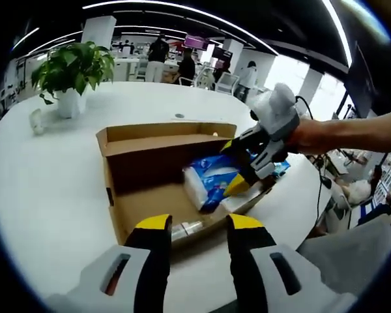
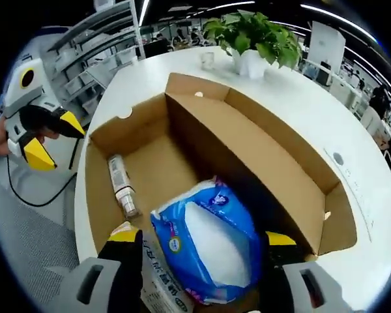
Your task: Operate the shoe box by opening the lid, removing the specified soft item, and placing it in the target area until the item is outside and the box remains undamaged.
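A big round white table (image 1: pixel 45 189) takes up most of the room's near side, and people stand and sit among desks beyond its far edge. The open cardboard shoe box (image 1: pixel 150 173) lies close to the table's near edge, its lid (image 1: pixel 166 134) thrown back and standing up along the far side of the box. By the table's far left edge sits a leafy plant in a white pot (image 1: pixel 72 75), with a small pale cup-like thing (image 1: pixel 36 122) beside it, too small to make out.

Inside the box, toward its right end, lies the soft blue and white pack (image 2: pixel 208 248). The right gripper (image 1: pixel 242 168) reaches into the box from the right, held by a bare arm, and its yellow-tipped jaws stand one on each side of the pack, spread about as wide as the pack; whether they press on it I cannot tell. A flatter printed packet (image 2: pixel 159 287) lies partly under the blue pack. A small slim tube (image 2: pixel 122 186) lies on the box floor near the left wall, apart from the pack.

The left gripper (image 1: pixel 199 223) hovers just outside the box's near wall, jaws parted and holding nothing.
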Demonstrator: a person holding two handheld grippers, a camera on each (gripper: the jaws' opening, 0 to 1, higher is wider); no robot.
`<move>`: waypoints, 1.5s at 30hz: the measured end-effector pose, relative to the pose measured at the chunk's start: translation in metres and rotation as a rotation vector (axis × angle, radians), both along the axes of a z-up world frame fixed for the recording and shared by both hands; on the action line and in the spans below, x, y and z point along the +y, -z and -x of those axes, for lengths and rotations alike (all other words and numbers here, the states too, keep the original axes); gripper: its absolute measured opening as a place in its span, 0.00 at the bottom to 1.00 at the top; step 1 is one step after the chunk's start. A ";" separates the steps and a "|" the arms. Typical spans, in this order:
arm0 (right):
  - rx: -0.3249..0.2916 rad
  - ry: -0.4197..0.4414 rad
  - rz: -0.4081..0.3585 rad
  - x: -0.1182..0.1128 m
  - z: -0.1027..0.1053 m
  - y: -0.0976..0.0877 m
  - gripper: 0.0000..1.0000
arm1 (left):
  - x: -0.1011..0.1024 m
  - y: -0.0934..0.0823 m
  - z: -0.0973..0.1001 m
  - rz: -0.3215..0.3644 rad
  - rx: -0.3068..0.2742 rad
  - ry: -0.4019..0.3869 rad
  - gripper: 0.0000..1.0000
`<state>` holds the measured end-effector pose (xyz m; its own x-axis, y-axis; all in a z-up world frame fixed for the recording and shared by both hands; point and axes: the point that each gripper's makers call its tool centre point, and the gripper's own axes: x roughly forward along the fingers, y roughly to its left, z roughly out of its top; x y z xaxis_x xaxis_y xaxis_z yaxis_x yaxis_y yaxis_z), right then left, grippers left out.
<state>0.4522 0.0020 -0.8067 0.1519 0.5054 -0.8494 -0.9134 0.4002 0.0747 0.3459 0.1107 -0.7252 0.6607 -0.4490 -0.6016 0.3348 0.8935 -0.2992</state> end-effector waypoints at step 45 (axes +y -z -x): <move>-0.046 -0.257 0.266 0.007 0.008 0.051 0.54 | -0.005 -0.001 0.006 0.026 0.018 -0.005 0.32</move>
<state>0.4440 0.0087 -0.8577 0.0897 0.2948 -0.9514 -0.9866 0.1569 -0.0444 0.3397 0.1060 -0.7242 0.6521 -0.4612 -0.6018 0.3246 0.8871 -0.3282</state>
